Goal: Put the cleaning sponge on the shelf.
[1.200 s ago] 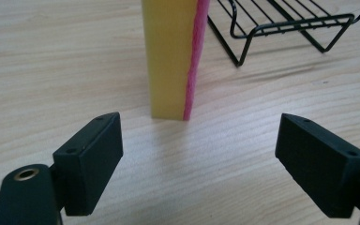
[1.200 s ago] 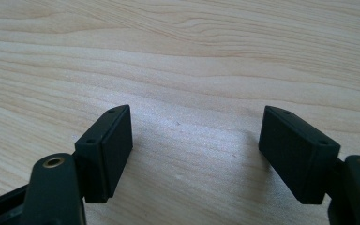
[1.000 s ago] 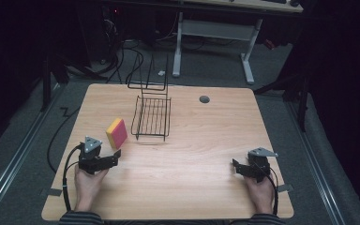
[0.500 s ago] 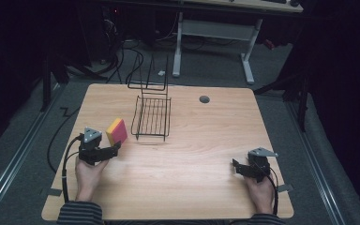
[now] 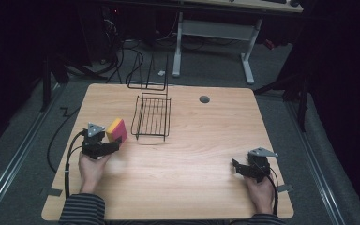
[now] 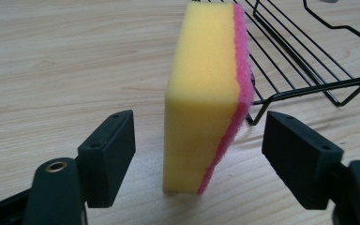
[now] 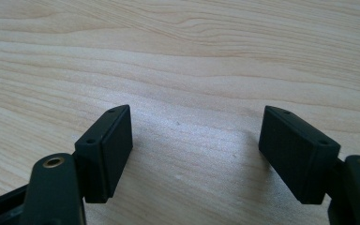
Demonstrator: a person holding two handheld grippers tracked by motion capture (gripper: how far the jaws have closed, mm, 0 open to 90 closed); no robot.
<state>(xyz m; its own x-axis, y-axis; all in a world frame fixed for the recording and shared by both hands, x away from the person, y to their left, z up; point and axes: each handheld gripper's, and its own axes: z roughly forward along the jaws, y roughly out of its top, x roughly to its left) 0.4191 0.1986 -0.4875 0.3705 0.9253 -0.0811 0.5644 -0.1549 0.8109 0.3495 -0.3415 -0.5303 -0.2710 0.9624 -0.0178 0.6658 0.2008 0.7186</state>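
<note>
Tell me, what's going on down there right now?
Left tongs closing around sponge, pads not yet touching. Right tongs open, idle on table. Sponge upright beside rack. Nothing in the way.

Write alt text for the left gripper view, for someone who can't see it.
A yellow sponge with a pink scouring side stands on edge on a wooden table, between the left tongs, whose black jaws have been closing but don't touch it. A black wire rack lies just behind.

no readable text, no labels, no brands, no nos. anywhere
</note>
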